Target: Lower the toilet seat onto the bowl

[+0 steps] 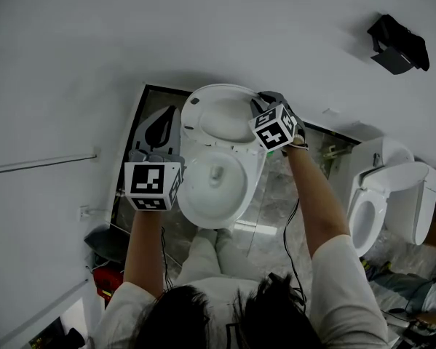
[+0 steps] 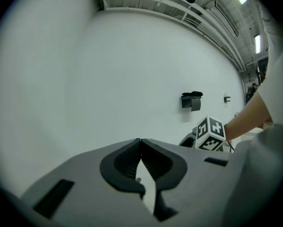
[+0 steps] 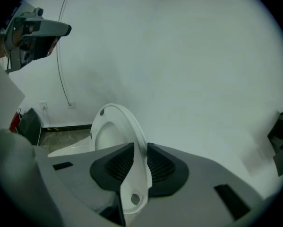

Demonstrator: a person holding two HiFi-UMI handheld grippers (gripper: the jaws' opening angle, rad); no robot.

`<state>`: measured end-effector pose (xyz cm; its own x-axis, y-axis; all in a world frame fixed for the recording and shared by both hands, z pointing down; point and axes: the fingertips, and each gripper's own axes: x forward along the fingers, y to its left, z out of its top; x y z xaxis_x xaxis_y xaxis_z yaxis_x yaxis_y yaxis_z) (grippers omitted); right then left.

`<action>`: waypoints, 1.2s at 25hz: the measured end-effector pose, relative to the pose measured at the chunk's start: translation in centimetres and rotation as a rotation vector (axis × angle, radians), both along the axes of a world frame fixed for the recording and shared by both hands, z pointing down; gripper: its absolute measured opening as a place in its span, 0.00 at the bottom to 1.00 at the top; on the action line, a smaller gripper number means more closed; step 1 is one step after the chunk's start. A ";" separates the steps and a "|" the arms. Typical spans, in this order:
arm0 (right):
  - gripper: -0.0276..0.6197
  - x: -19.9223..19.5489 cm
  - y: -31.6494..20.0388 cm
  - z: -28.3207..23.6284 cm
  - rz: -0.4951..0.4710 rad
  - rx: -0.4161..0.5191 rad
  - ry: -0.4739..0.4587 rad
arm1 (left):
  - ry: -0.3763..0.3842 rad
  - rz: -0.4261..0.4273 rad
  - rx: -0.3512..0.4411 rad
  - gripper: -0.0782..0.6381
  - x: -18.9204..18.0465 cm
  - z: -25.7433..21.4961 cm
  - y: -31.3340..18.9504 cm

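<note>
A white toilet stands against the wall in the head view, its seat [image 1: 219,117] raised above the bowl [image 1: 214,187]. My right gripper [image 1: 261,100] reaches the seat's right upper edge. In the right gripper view the seat's thin rim [image 3: 117,126] runs between the ribbed pads, and the right gripper [image 3: 140,149] is shut on it. The left gripper [image 1: 161,121] hovers left of the toilet, apart from it. Seen from its own camera, the left gripper [image 2: 141,143] has its tips together with nothing between them, pointing at the bare wall.
A second toilet [image 1: 389,195] stands to the right. A black fitting [image 1: 398,43] hangs on the wall above it. A dark bin [image 1: 101,242] and a red object [image 1: 110,278] sit on the floor at lower left. The person's knees are close before the bowl.
</note>
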<state>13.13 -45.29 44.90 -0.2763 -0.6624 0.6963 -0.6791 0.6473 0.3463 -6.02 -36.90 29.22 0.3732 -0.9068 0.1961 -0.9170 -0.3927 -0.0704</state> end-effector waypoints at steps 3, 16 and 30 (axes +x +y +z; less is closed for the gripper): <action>0.19 0.4 -0.4 0.4 -0.015 -0.006 0.017 | -0.007 -0.014 -0.007 0.12 0.0 0.2 0.1; 0.15 0.5 -0.5 0.6 -0.117 -0.031 0.071 | -0.011 -0.064 -0.025 0.12 0.5 0.6 1.7; 0.15 -1.0 4.4 -0.3 -0.130 -0.069 0.076 | 0.002 -0.030 -0.005 0.12 -0.6 -0.8 5.9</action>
<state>12.09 -40.94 44.59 -0.3013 -0.5740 0.7614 -0.5615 0.7522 0.3448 -6.63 -30.97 28.39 0.3462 -0.9166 0.2002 -0.9285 -0.3652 -0.0665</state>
